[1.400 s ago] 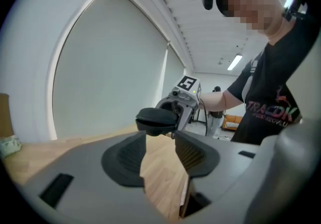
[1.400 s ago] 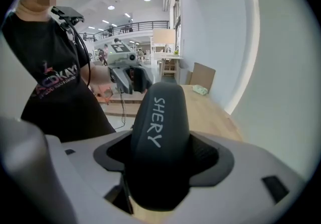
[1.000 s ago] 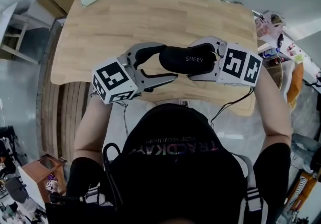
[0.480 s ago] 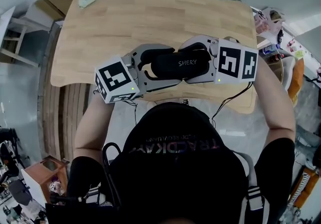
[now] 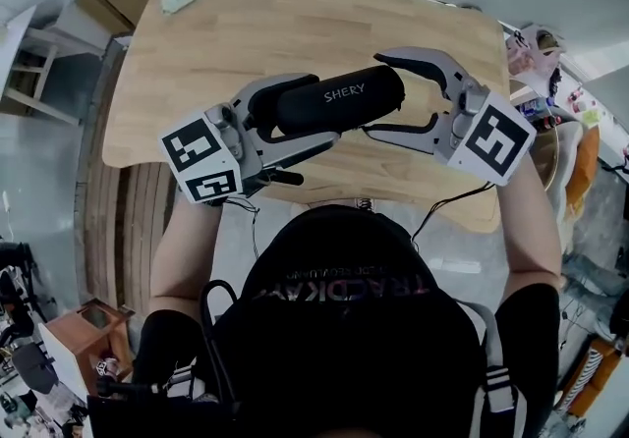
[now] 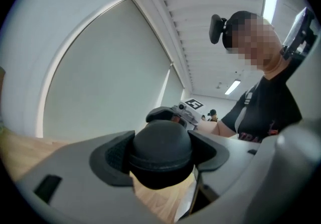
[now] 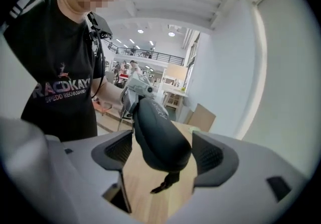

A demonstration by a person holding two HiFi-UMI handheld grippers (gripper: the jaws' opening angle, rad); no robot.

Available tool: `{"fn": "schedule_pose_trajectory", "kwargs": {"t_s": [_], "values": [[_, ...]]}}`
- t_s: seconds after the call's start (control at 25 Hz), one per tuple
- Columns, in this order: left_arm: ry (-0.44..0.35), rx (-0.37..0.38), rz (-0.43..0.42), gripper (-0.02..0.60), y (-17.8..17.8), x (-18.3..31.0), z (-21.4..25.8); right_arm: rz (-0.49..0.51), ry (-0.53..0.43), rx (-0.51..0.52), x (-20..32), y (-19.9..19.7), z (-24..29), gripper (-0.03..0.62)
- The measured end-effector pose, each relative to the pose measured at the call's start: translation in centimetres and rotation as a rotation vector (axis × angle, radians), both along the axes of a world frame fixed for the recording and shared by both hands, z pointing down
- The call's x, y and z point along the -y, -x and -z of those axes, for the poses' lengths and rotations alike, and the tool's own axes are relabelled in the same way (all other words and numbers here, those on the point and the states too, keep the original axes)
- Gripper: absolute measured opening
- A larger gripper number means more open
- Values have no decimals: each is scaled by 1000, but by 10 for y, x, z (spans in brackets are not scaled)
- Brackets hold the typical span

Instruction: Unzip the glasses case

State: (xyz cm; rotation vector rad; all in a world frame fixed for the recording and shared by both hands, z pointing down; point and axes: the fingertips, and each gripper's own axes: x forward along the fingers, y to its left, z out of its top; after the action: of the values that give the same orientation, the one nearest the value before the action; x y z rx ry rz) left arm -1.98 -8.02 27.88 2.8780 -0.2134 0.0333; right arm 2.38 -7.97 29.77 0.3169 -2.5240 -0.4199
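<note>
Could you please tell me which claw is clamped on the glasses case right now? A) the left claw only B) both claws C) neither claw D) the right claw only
A: the left claw presses its pads on one end of the glasses case, while the right claw has its jaws, which have just been opening, standing apart round the other end.
</note>
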Motion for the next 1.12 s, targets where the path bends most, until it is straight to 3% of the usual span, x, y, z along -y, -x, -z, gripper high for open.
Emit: {"fn": "schedule_pose_trajectory", "kwargs": {"t_s": [0.04,0.16,0.2,0.24,0.28,0.4,0.48,0.6,0.64,0.96,1.12], "values": [[-5,3,26,339,4,4,1,-22,-22,47,2,-2,6,380],[-11,-2,109,337,18,19,5,-117,-69,387,7,6,46,376],[-12,-10,136,337,23,24,7,-157,-79,457,8,5,53,335],[-14,-18,162,337,28,28,10,-198,-87,500,8,4,56,250],[-16,-26,186,337,31,32,13,-240,-95,533,8,4,58,207],[-18,-35,247,336,40,42,20,-371,-147,637,8,9,60,158],[-15,-25,283,336,42,48,22,-455,-199,603,8,16,49,131],[-24,3,327,336,42,56,22,-473,-247,276,9,25,7,102],[-26,12,345,336,42,58,22,-474,-267,241,11,29,4,95],[84,-5,464,336,41,75,10,-567,-502,273,31,48,13,95],[115,-8,468,336,39,73,4,-603,-541,250,36,50,7,95]]}}
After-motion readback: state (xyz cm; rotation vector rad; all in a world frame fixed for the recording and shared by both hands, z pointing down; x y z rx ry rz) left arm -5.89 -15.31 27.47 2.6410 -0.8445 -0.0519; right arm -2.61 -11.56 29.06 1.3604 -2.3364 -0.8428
